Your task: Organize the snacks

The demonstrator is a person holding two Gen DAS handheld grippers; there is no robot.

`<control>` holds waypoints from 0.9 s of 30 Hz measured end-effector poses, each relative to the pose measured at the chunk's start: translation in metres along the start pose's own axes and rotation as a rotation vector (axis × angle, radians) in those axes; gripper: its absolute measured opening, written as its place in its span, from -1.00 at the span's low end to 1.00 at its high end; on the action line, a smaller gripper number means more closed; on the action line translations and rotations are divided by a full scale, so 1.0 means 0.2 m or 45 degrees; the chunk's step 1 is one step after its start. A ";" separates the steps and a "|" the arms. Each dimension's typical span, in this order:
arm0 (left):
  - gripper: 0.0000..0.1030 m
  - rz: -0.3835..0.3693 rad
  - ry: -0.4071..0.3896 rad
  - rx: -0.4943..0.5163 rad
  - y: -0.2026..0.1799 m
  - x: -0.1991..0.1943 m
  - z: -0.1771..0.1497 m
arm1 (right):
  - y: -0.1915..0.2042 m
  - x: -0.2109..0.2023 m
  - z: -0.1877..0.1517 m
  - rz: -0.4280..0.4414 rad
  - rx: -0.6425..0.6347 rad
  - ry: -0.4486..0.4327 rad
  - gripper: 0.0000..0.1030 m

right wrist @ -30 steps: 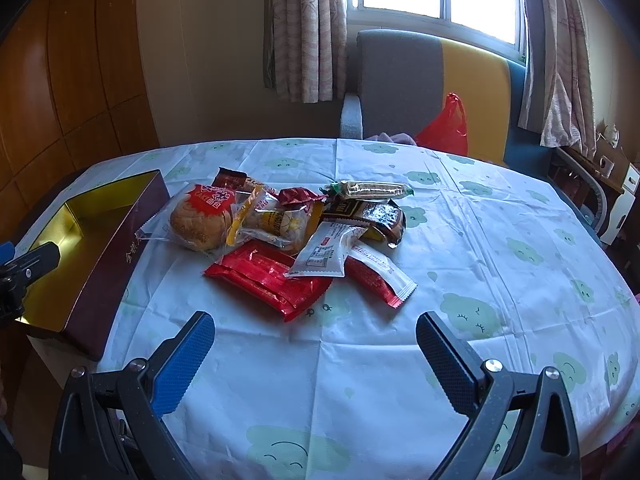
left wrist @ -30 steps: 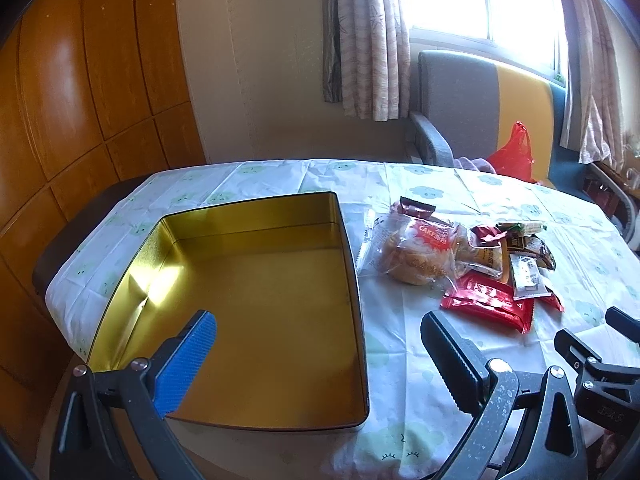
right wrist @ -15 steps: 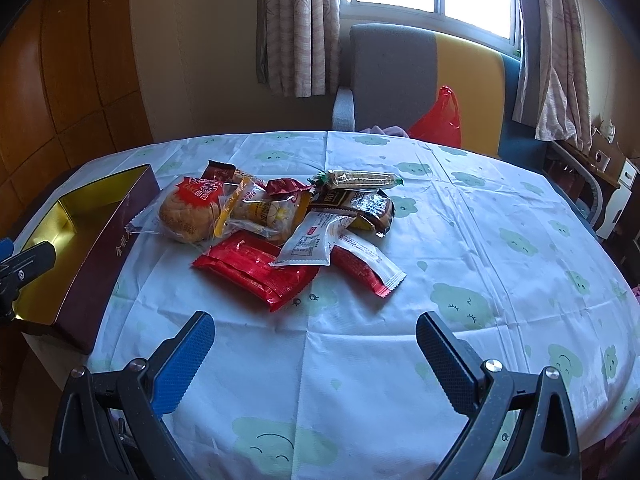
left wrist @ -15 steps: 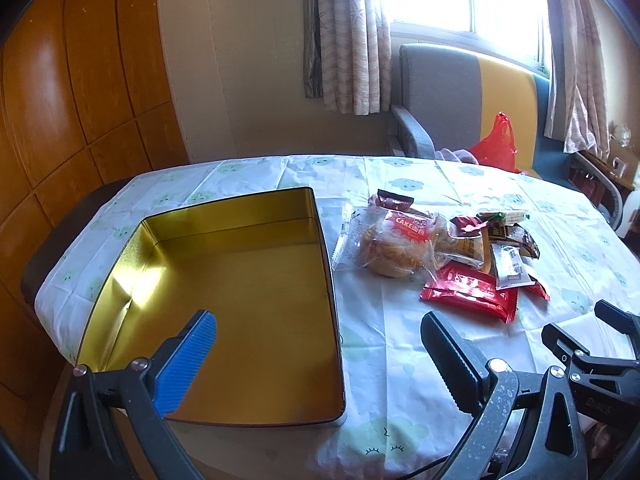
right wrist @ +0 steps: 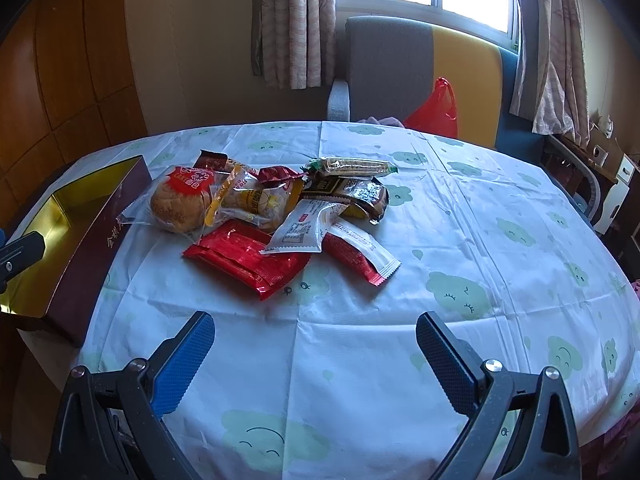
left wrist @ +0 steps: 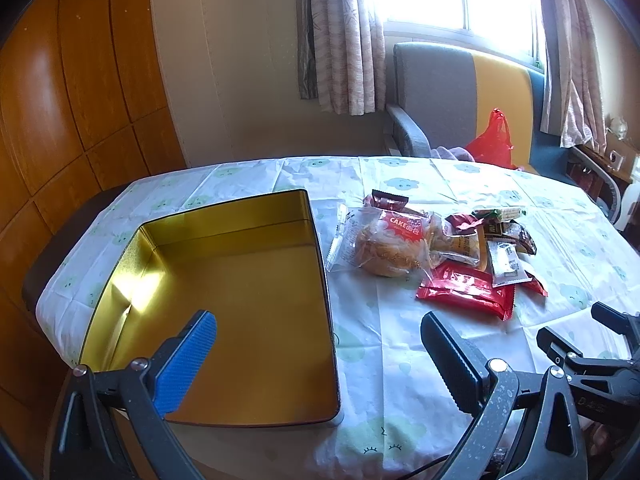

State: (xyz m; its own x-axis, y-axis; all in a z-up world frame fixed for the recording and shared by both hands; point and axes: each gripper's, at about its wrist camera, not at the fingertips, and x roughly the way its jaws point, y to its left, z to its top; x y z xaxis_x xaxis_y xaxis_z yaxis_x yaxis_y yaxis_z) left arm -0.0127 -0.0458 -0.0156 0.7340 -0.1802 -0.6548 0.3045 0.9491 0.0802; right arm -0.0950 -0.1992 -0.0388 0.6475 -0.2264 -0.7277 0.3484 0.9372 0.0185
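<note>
An open tin (left wrist: 224, 236) with a gold inside and dark red outer walls (right wrist: 92, 244) sits at the table's left; nothing lies in it. Right of it is a pile of wrapped snacks: a bagged cake bun (left wrist: 384, 248) (right wrist: 180, 204), a flat red packet (left wrist: 466, 290) (right wrist: 248, 260), a white sachet (right wrist: 308, 228), a dark packet (right wrist: 352, 192) and a long biscuit bar (right wrist: 352, 166). My left gripper (left wrist: 320, 344) hovers open over the tin's near right corner. My right gripper (right wrist: 316, 350) hangs open above bare cloth, short of the pile.
The round table wears a white cloth with green cloud faces (right wrist: 460, 296). Behind it stand a grey and yellow armchair (right wrist: 420, 68) holding a red plastic bag (right wrist: 436, 112), curtains and a window. Wood panelling (left wrist: 60, 100) lines the left wall.
Both views have drifted a little: the tin and snacks sit further left and slightly nearer in the left wrist view. The snacks have shifted left in the right wrist view. Both grippers stay open.
</note>
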 end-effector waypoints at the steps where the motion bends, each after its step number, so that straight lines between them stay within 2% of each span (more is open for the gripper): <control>1: 0.99 -0.002 0.000 0.003 0.00 0.00 0.00 | 0.00 0.00 0.00 -0.002 0.002 0.002 0.99; 20: 0.99 -0.026 -0.007 0.050 -0.07 -0.01 0.02 | -0.04 0.02 -0.03 -0.018 0.026 0.013 0.99; 27: 0.93 -0.071 0.003 0.089 -0.12 -0.01 0.04 | -0.07 0.04 -0.06 -0.042 0.035 0.039 0.99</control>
State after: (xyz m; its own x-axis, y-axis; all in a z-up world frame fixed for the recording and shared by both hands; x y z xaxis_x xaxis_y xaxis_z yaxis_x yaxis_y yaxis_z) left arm -0.0159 -0.0697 -0.0097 0.7134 -0.2312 -0.6616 0.3861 0.9175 0.0958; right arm -0.1030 -0.2115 -0.0521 0.6148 -0.2483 -0.7486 0.3876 0.9217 0.0126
